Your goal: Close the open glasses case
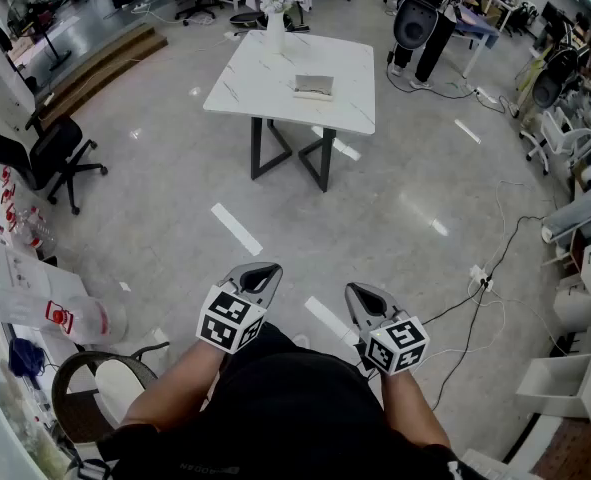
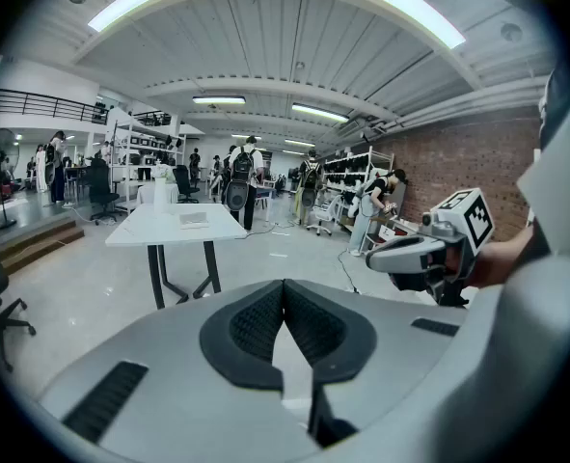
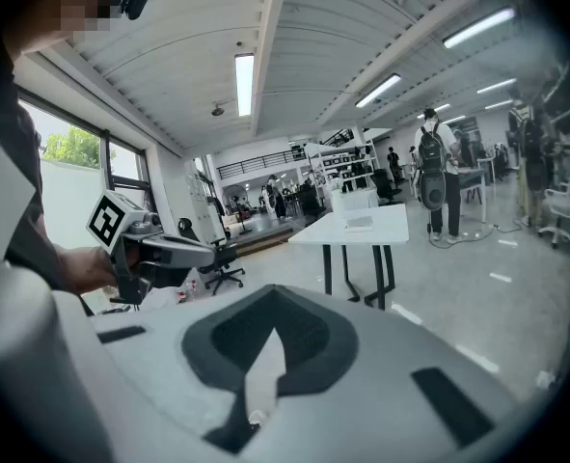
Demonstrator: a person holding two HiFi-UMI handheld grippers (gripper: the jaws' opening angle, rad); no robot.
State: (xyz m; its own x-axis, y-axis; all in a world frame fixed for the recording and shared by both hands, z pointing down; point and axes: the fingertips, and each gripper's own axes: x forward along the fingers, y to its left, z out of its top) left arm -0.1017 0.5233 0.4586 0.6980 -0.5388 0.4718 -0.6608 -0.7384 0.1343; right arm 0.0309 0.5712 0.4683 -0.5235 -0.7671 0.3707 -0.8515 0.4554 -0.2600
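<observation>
The open glasses case (image 1: 313, 87) lies on a white marble-look table (image 1: 265, 83) far ahead across the floor. It shows small in the left gripper view, glasses case (image 2: 193, 219) on the table (image 2: 159, 228), and in the right gripper view, glasses case (image 3: 359, 223) on the table (image 3: 391, 226). My left gripper (image 1: 263, 272) and right gripper (image 1: 362, 294) are held low in front of my body, well short of the table. Both are shut with nothing in them. The left gripper's (image 2: 285, 287) tips meet, and so do the right gripper's (image 3: 274, 303).
A white vase with flowers (image 1: 275, 26) stands at the table's far edge. A black office chair (image 1: 60, 158) and wooden steps (image 1: 100, 63) are at the left. Cables (image 1: 495, 283) trail over the floor at the right. White tape strips (image 1: 236, 228) mark the floor. People stand behind the table.
</observation>
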